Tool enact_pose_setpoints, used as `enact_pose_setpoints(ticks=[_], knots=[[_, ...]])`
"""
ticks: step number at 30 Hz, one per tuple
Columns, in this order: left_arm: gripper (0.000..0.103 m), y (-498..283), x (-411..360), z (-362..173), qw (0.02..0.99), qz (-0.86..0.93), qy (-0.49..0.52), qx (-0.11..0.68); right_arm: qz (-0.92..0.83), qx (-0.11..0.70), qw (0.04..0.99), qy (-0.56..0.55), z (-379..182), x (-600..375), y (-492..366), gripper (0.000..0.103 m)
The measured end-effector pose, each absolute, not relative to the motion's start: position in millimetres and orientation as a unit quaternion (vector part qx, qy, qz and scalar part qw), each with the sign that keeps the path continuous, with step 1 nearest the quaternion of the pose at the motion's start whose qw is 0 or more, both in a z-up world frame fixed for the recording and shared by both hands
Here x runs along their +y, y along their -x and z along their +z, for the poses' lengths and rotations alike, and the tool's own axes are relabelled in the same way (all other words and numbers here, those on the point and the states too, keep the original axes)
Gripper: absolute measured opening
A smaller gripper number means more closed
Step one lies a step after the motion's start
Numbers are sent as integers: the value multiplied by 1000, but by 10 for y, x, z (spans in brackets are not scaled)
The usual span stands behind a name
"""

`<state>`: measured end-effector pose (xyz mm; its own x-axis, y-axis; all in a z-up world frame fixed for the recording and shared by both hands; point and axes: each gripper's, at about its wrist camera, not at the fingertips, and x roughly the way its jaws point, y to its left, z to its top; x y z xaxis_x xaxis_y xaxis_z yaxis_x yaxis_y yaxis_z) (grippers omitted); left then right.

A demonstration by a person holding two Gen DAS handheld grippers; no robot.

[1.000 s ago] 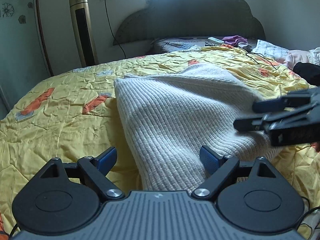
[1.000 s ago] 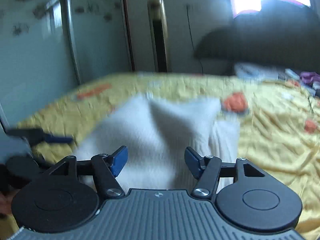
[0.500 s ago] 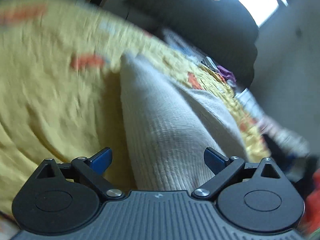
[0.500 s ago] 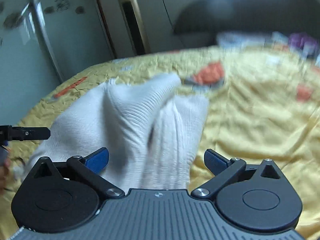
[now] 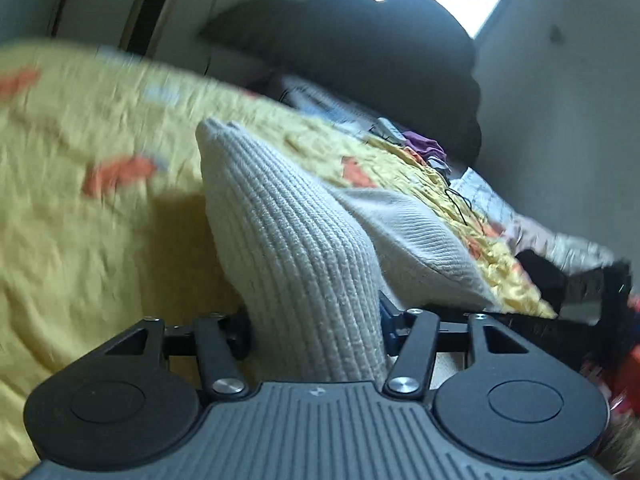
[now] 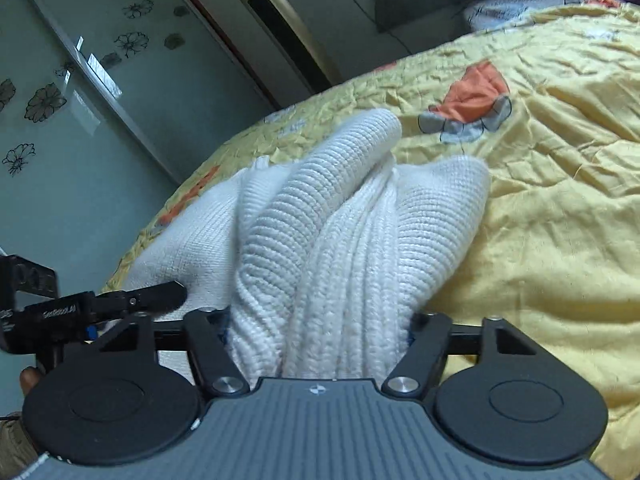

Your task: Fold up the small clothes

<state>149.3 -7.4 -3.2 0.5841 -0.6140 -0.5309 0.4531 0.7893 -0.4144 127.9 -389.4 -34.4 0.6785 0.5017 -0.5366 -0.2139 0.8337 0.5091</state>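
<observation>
A white ribbed knit garment [image 5: 288, 232] lies on the yellow quilt [image 5: 100, 240] of a bed. In the left wrist view a raised fold of it stands between the fingers of my left gripper [image 5: 314, 324]. The jaws are closing and both pads press on the fabric. In the right wrist view the garment [image 6: 352, 208] is bunched into thick ridges between the fingers of my right gripper [image 6: 320, 320], also closing with its pads against the knit. The left gripper [image 6: 120, 304] shows at the garment's left edge there.
The quilt [image 6: 540, 200] has orange flower patches. A dark headboard [image 5: 360, 48] rises behind, with purple cloth and small items [image 5: 424, 148] near it. A tall standing air conditioner [image 6: 276, 28] and a flower-patterned glass door [image 6: 80, 100] stand beyond the bed.
Both grippers have come down onto the near edge of the garment and rolled. Their jaws went from wide apart to pinched on gathered knit.
</observation>
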Motion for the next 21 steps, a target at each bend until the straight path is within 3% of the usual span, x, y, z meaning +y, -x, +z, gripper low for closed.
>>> enact_pose_setpoints(ticks=[5,7,11,13,15,21], knots=[[58,-1565,-107,162,902,-286,50,320,222,305,895,-238,-179,-3750,-1199,60],[64,-1652,-91,125,900,-261,32,347,211,304,901,-225,-163,-3662,-1247,61],[73,-1530,33,117,907,-230,29,351,150,345,903,-207,-298,-3574,-1411,78],[85,-1326,33,181,926,-204,-1,318,142,335,907,-211,-273,-3584,-1332,81],[85,-1138,-19,200,938,-178,-39,296,117,321,920,-192,-201,-3583,-1189,87],[86,-778,-232,148,946,-121,-119,275,67,277,956,-68,91,-3282,-597,88]])
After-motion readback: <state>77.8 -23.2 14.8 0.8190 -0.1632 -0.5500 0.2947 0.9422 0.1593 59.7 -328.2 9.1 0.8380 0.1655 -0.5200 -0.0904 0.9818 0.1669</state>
